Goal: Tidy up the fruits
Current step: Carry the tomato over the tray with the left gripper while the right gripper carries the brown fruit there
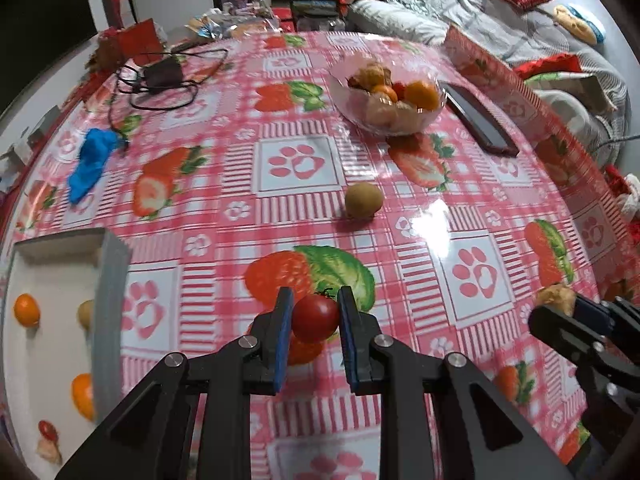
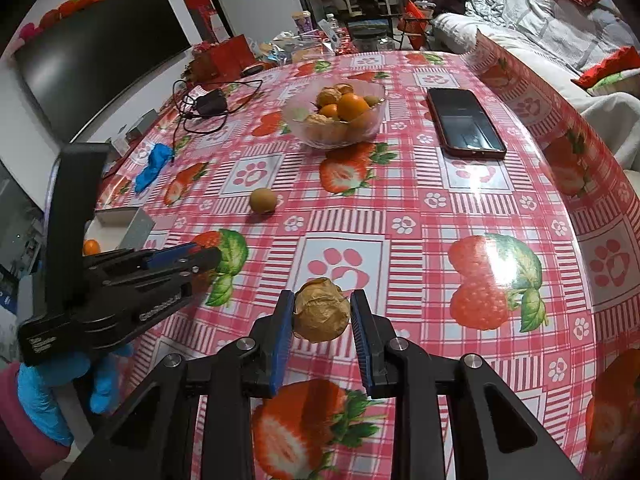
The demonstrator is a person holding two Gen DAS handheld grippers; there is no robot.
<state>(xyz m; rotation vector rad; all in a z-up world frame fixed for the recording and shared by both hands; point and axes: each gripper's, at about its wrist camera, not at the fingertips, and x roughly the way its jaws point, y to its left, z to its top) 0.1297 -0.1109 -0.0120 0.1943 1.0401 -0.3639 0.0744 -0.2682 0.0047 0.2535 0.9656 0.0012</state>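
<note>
I find both grippers loaded. My left gripper [image 1: 315, 316] is clamped on a cherry tomato [image 1: 315, 318], which sits between the blue pads just above the tablecloth [image 1: 400, 216]; my right gripper [image 2: 320, 316] is closed on a papery husked fruit [image 2: 321, 309], likewise held clear of the cloth. The white tray [image 1: 56, 264] lies to the left of the left gripper and already carries small orange fruits, a pale round one and a red piece. A brown round fruit [image 1: 362, 200] sits loose on the cloth between the grippers and the glass bowl [image 1: 387, 96], which holds more fruit. Risks, in my judgement: the tomato is smooth and gripped near the pad tips, so a quick swing toward the tray could let it slip, while too hard a squeeze could split it; the husk is thin and may crumple or tear. The tray's grey wall [image 1: 110, 312] stands in the path and could be clipped by a low carry. The two grippers work close together and might collide. The loose fruit could roll if nudged. A phone [image 2: 464, 122] lies beside the bowl. Limits of inspection: the tray runs out of frame, so its full contents and any compartments are unseen; the bowl's lower contents are indistinct.
</note>
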